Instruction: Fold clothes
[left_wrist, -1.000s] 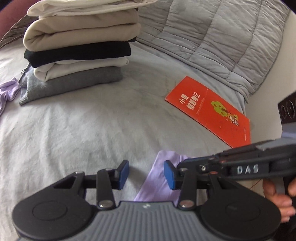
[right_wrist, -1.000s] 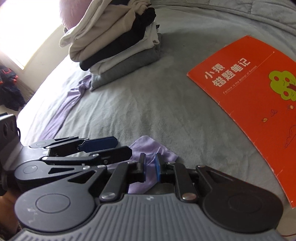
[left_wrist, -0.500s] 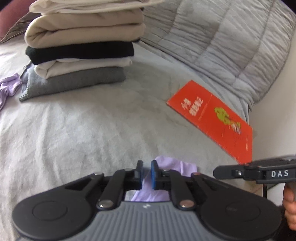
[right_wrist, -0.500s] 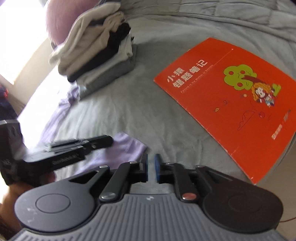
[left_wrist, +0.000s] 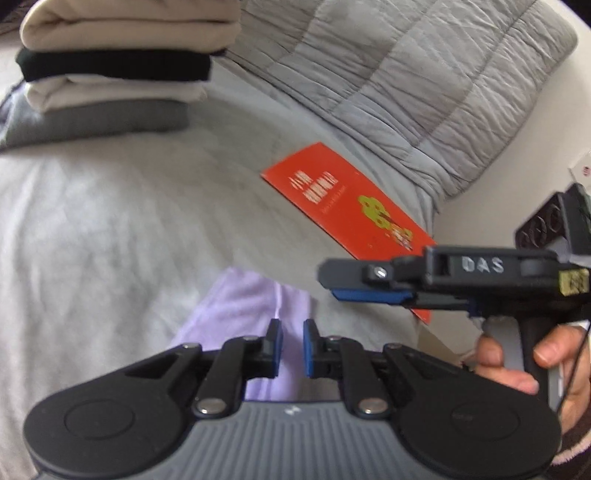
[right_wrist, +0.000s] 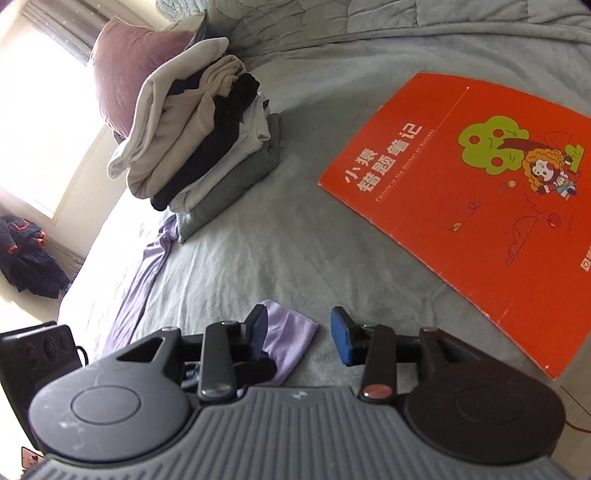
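Observation:
A lilac garment (left_wrist: 243, 306) lies on the grey bed sheet (left_wrist: 110, 229). Its near end runs up between the narrow jaws of my left gripper (left_wrist: 293, 347), which is shut on a fold of it. In the right wrist view the same lilac garment (right_wrist: 291, 339) trails away towards the pile. My right gripper (right_wrist: 300, 332) has its jaws opening; the cloth's end lies by the left pad with no pad pressing on it. From the left wrist view my right gripper (left_wrist: 328, 282) hovers just right of the cloth, held by a hand (left_wrist: 517, 362).
A pile of folded clothes (right_wrist: 207, 155) stands at the back left, also in the left wrist view as the folded pile (left_wrist: 110, 74). A red booklet (right_wrist: 480, 192) lies on the right near the bed's edge. Behind are a grey quilt (left_wrist: 406, 74) and a pink pillow (right_wrist: 129, 62).
My left jaws closed on the lilac cloth's end and stay closed. My right jaws, shut a second ago, have spread apart and let the cloth go; the right gripper drew back to the right.

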